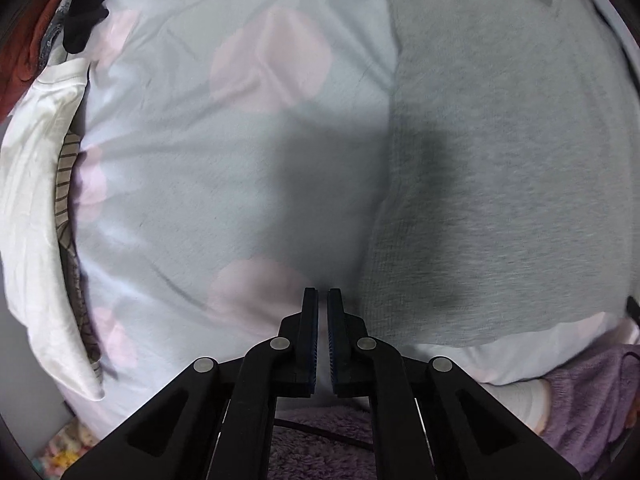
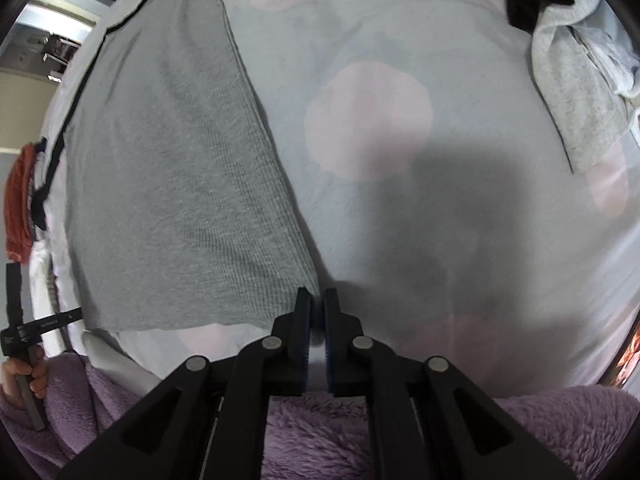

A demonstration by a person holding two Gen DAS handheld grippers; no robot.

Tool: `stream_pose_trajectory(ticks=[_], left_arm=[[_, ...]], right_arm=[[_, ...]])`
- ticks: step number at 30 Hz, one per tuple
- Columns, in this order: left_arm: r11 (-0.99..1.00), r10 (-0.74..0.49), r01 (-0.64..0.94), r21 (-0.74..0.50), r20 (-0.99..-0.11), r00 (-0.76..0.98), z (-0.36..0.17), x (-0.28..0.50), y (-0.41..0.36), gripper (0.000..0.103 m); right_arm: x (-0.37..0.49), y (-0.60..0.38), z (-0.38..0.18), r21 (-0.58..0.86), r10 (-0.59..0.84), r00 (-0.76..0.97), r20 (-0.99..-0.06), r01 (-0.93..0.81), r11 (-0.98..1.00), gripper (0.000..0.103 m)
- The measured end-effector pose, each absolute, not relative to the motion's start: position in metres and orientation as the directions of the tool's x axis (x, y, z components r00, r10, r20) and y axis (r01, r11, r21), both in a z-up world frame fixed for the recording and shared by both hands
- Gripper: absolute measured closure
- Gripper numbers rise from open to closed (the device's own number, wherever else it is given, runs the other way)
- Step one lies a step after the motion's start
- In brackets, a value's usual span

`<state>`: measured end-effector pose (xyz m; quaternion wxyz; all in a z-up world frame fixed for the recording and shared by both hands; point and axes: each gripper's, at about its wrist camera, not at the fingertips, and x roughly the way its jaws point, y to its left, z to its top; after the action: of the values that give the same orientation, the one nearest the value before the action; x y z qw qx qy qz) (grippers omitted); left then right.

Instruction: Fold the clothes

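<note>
Nearest you, L gripper [image 1: 323,294] pinched shut on nothing, R gripper [image 2: 315,294] narrow, nipping corner of flat grey ribbed garment [image 2: 180,184] on pale pink-spotted sheet [image 2: 400,60]; only L view shows white folded cloth [image 1: 36,216].

Grey garment [image 1: 500,160]: far edge cut off, weave blurred. Left clothes pile [image 1: 36,52]: mostly out of frame. Left tool [image 2: 24,336]: fingers out of view.
</note>
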<state>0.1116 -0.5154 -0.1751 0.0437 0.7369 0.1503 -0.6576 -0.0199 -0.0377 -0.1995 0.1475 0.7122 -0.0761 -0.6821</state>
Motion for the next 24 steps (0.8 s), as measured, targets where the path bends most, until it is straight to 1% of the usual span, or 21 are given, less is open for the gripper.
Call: stream_pose_trajectory(ticks=[1,3,6,7,9,11,13,14,16,19,22,24], left_arm=[[-0.942,0.194,0.289,-0.17,-0.979,0.059,-0.17,0.11,-0.519,0.097],[-0.918,0.255,0.31,-0.248,-0.967,-0.019,-0.158,0.113,-0.53,0.09],[-0.877,0.305,0.342,-0.337,-0.941,-0.147,-0.14,0.119,-0.549,0.085],[-0.864,0.314,0.352,-0.359,-0.932,-0.179,-0.135,0.12,-0.555,0.085],[-0.846,0.323,0.367,-0.387,-0.919,-0.227,-0.126,0.12,-0.564,0.085],[-0.834,0.326,0.374,-0.407,-0.909,-0.262,-0.119,0.12,-0.568,0.085],[-0.827,0.313,0.376,-0.418,-0.898,-0.309,-0.114,0.116,-0.54,0.085],[-0.831,0.298,0.37,-0.415,-0.894,-0.333,-0.113,0.127,-0.529,0.085],[-0.848,0.252,0.356,-0.392,-0.89,-0.38,-0.126,0.092,-0.486,0.085],[-0.867,0.194,0.341,-0.364,-0.876,-0.442,-0.117,0.082,-0.483,0.085],[-0.868,0.187,0.322,-0.378,-0.849,-0.494,-0.119,0.062,-0.463,0.085],[-0.864,0.192,0.315,-0.393,-0.835,-0.515,-0.132,0.027,-0.441,0.085]], right_arm=[[-0.02,-0.035,-0.196,0.354,-0.352,0.034,-0.935,0.063,-0.933,0.093],[-0.022,-0.026,-0.187,0.459,-0.459,-0.029,-0.888,0.029,-0.888,0.093],[-0.024,-0.01,-0.171,0.499,-0.489,-0.17,-0.855,-0.018,-0.866,0.088],[-0.026,-0.006,-0.164,0.496,-0.478,-0.222,-0.85,-0.034,-0.867,0.086],[-0.026,-0.004,-0.15,0.487,-0.448,-0.306,-0.84,-0.061,-0.871,0.085],[-0.026,-0.001,-0.146,0.475,-0.421,-0.354,-0.835,-0.077,-0.877,0.085],[-0.028,0.007,-0.146,0.471,-0.407,-0.384,-0.829,-0.087,-0.878,0.085],[-0.031,0.01,-0.144,0.479,-0.406,-0.402,-0.821,-0.097,-0.872,0.085],[-0.036,0.012,-0.144,0.49,-0.402,-0.427,-0.81,-0.118,-0.864,0.085],[-0.039,0.025,-0.15,0.505,-0.394,-0.447,-0.803,-0.161,-0.848,0.085],[-0.046,0.028,-0.158,0.51,-0.392,-0.438,-0.809,-0.192,-0.838,0.084],[-0.051,0.026,-0.165,0.511,-0.399,-0.419,-0.816,-0.197,-0.837,0.084]])
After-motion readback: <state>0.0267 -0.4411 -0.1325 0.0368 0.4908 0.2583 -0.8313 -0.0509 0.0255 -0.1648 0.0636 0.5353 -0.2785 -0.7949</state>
